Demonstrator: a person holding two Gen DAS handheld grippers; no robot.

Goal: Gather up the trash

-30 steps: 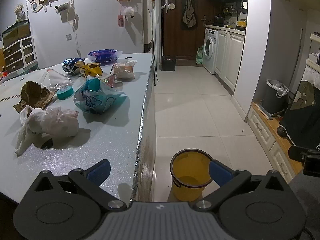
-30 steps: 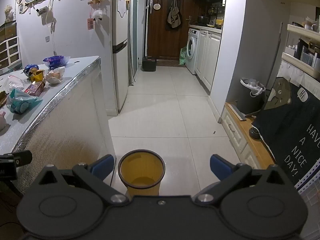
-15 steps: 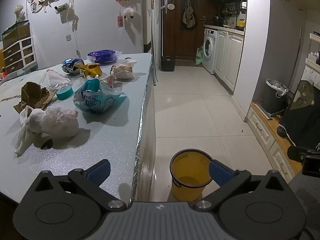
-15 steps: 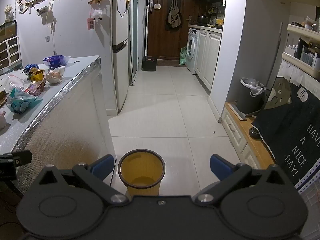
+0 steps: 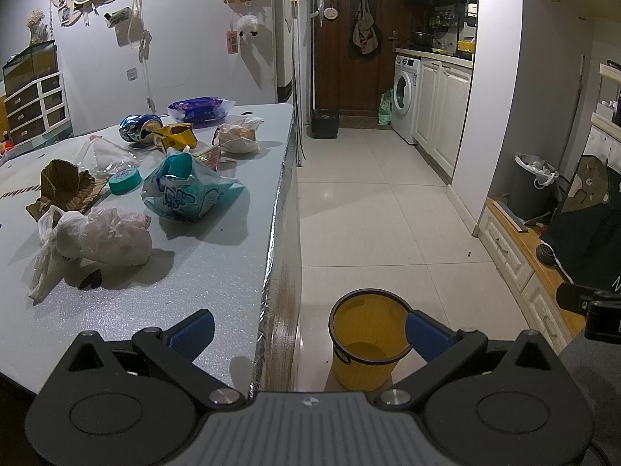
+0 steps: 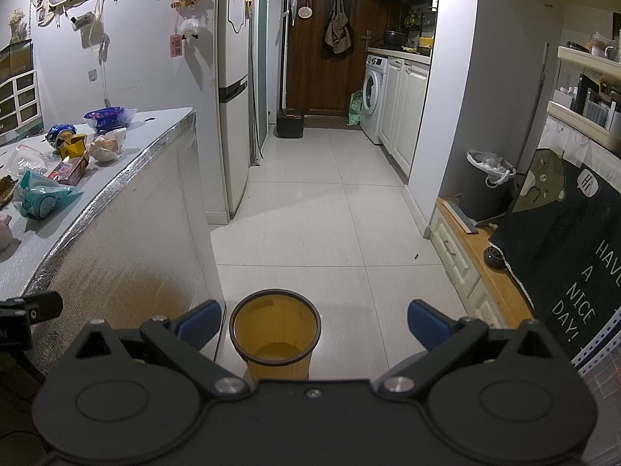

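Trash lies on the grey table (image 5: 202,272): a white plastic bag (image 5: 101,237) nearest, a teal printed bag (image 5: 186,194), brown crumpled paper (image 5: 64,188), a teal lid (image 5: 125,181), a crushed blue can (image 5: 137,127), a yellow carton (image 5: 176,136), a purple wrapper (image 5: 200,108). A yellow bin (image 5: 366,343) stands on the floor by the table's corner. My left gripper (image 5: 308,332) is open above the table's near edge, holding nothing. My right gripper (image 6: 312,320) is open over the yellow bin (image 6: 274,339), also holding nothing.
The table's foil-clad side (image 6: 132,256) stands to the left of the bin. A dark lined bin (image 6: 485,190) sits on a low wooden cabinet (image 6: 477,256) at right. Tiled floor (image 6: 318,202) runs back to a washing machine (image 6: 374,99) and a brown door (image 6: 322,50).
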